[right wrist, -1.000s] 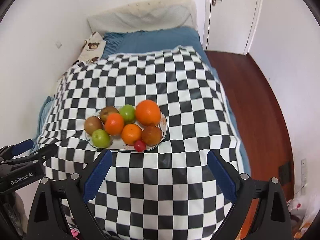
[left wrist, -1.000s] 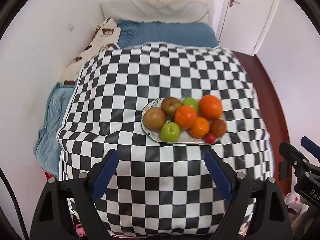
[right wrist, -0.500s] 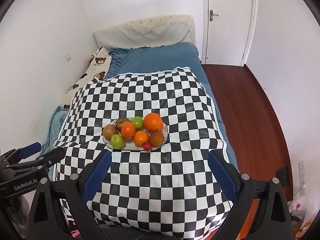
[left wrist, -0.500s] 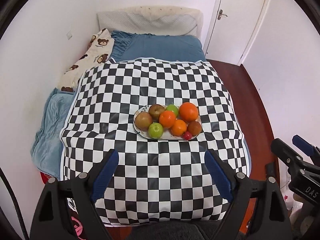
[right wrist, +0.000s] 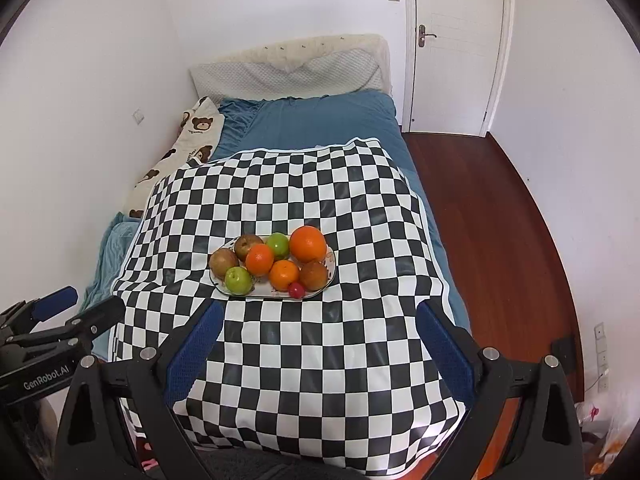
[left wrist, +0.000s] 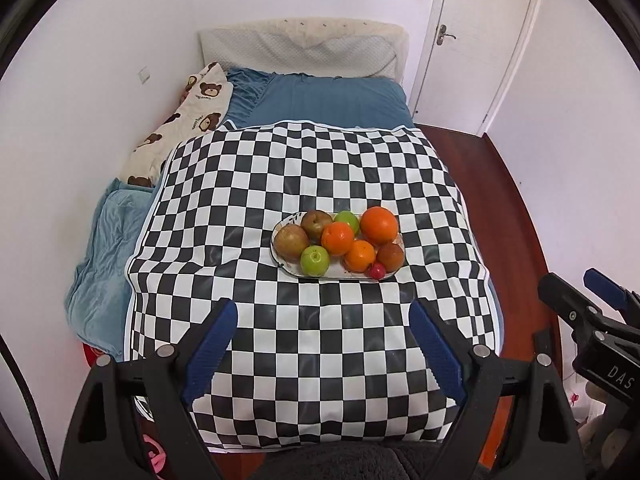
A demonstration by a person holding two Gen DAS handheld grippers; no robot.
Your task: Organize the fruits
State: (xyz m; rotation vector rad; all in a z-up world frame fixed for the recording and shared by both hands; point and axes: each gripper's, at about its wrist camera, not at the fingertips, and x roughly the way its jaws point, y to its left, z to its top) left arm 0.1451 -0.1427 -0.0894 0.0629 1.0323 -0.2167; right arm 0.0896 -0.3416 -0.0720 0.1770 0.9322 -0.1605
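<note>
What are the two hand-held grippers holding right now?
Nothing. The left hand-held gripper and right hand-held gripper both stand open and empty, above the black-and-white checkered cloth. All the fruit sits on the oval white plate.

We have two fisheye views, one on each hand-held gripper, and both look forward and steeply down along their own two fingers. Both stand above the foot end of the bed (left wrist: 320, 96) and face its headboard (left wrist: 304, 44), well apart from the plate (left wrist: 288, 268) of fruit. The left view sits more to the left, so the plate is right of its centre and the right hand-held gripper (left wrist: 592, 300) enters at its right edge. The right view sits more to the right; there the left hand-held gripper (right wrist: 68, 308) enters at the left edge. Both views share the checkered cloth (left wrist: 280, 184), the plate, the bed, the door (right wrist: 456, 40) and the floor (right wrist: 500, 220).
</note>
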